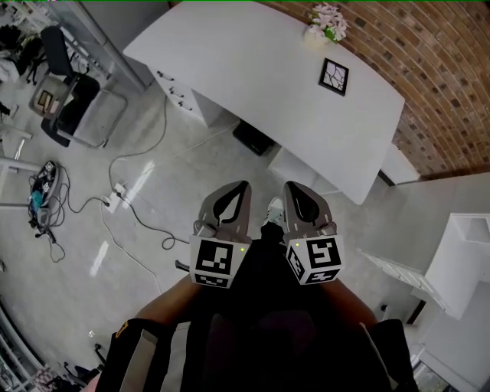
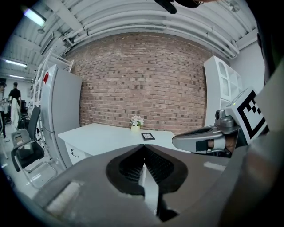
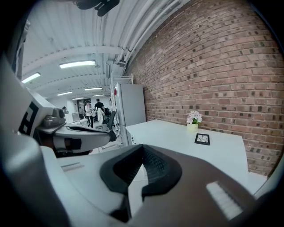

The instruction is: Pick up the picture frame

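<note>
A brick wall (image 1: 429,69) runs along the far side of the room. In front of it stands a long white table (image 1: 268,84), seen from above in the head view, with its near edge well ahead of the person. Pale floor (image 1: 153,253) lies between the person and the table, and loose cables (image 1: 130,200) trail across it to the left. An office chair (image 1: 73,99) sits further left, beside a grey cabinet.

Both forearms reach forward from the bottom of the head view, close together and roughly parallel, with the grippers side by side over the floor. Each gripper points toward the table and tips slightly downward.

The left gripper (image 1: 243,186) has its jaws closed tip to tip, and its own view shows nothing between the dark pads. The right gripper (image 1: 291,186) is just beside it. Its jaws are also pressed together and hold nothing. Each gripper's marker cube faces up toward the head camera.

A small pot of pale flowers (image 1: 325,23) stands on the far part of the tabletop, near the wall. The picture frame (image 1: 334,76) lies flat just in front of the pot. It is a small dark square with a light pattern inside, and it is well apart from both grippers, with neither touching it.
</note>
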Demonstrator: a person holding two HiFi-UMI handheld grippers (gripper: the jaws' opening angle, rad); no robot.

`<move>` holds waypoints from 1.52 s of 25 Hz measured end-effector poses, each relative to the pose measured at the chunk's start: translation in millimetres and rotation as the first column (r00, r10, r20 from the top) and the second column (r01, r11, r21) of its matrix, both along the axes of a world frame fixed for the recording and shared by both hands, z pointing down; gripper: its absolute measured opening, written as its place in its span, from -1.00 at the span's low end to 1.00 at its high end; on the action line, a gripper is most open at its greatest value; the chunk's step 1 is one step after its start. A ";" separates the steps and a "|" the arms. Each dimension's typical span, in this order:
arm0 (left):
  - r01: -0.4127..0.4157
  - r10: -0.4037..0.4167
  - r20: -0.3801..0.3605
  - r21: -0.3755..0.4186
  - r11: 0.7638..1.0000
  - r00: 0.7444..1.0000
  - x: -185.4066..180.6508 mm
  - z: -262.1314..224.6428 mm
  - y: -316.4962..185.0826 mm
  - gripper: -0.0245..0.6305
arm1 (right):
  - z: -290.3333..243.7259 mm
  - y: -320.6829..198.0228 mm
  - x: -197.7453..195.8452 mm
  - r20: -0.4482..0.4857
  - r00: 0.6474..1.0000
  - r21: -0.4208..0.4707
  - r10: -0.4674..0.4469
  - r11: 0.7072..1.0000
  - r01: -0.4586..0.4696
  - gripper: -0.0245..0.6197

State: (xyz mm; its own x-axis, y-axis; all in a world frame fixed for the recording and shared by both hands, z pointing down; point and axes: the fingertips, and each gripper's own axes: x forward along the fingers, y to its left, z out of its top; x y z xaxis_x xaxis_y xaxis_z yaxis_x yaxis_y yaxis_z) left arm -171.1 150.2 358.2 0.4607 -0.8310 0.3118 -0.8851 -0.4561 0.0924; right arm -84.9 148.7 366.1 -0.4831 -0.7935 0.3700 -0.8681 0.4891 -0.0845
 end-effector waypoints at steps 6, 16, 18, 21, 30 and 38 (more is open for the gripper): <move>0.055 -0.055 0.014 -0.015 0.998 0.998 6.6 3.0 -41.7 -0.93 | 1.8 -46.0 11.2 0.013 0.999 -0.003 -0.035 0.999 0.035 -0.92; 0.061 -0.061 0.016 -0.002 0.998 0.998 50.3 -7.7 -108.5 -0.93 | -3.2 -111.3 58.8 0.030 0.999 0.008 -0.019 1.000 0.019 -0.92; 0.060 -0.060 0.015 -0.001 0.998 0.998 61.1 -9.6 -119.4 -0.93 | -3.2 -120.8 70.1 0.036 0.999 0.009 -0.012 1.000 0.011 -0.92; 0.050 -0.050 0.014 -0.003 0.999 0.999 77.8 -12.1 -132.7 -0.93 | -3.0 -131.8 84.6 0.042 0.999 0.005 -0.001 1.000 0.001 -0.92; 0.004 -0.004 0.020 -0.006 1.000 1.000 124.9 -14.3 -158.1 -0.93 | -3.0 -154.8 129.8 0.050 0.997 0.008 0.057 0.998 -0.057 -0.92; -0.073 0.073 0.013 -0.013 0.997 0.997 148.3 -10.1 -195.9 -0.93 | 5.6 -185.6 153.1 0.035 0.989 -0.008 0.141 0.990 -0.141 -0.92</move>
State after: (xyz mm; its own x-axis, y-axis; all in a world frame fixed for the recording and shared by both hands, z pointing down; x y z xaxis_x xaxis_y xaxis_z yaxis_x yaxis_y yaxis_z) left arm -22.7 -45.7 348.1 0.5157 -0.7913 0.3284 -0.8507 -0.5183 0.0869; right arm 68.3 -36.9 371.7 -0.3796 -0.8525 0.3593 -0.9247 0.3617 -0.1188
